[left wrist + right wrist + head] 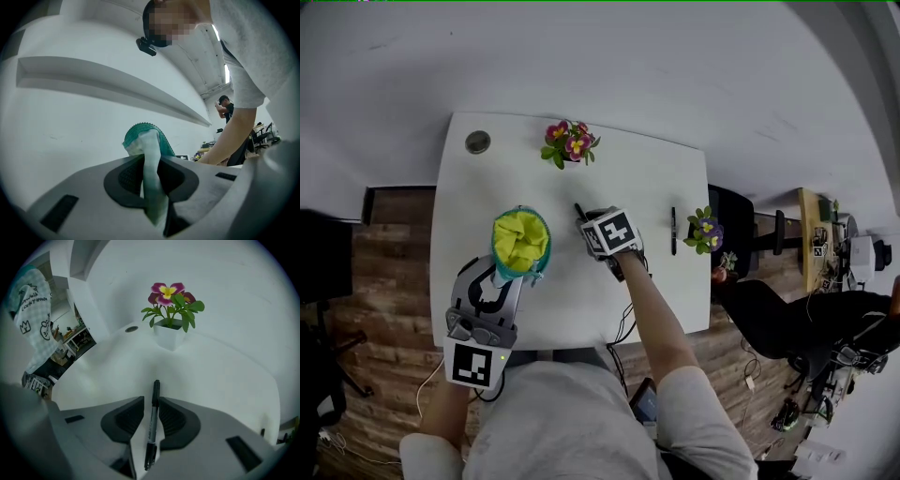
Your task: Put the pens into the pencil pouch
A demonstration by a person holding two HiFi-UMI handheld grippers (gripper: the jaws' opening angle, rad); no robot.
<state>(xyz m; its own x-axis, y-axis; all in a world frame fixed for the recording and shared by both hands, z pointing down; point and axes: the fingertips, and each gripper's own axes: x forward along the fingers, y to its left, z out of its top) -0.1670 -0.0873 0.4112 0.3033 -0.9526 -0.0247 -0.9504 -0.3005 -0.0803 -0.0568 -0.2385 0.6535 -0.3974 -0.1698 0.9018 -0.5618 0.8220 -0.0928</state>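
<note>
The pencil pouch (521,242), teal outside with a yellow lining, stands open on the white table (581,309). My left gripper (504,274) is shut on its near rim; in the left gripper view the fabric (151,140) is pinched between the pads (129,176). A black pen (577,210) lies on the table right of the pouch. My right gripper (585,222) points down over it. In the right gripper view the pen (153,425) lies lengthwise between the jaws of that gripper (151,401), with a gap on its left side. A second black pen (673,231) lies farther right.
A pot of pink flowers (570,141) stands at the table's far edge, straight beyond the right gripper (169,322). A pot of purple flowers (706,230) sits at the right edge. A round grommet (477,142) is in the far left corner. A person stands off to the right.
</note>
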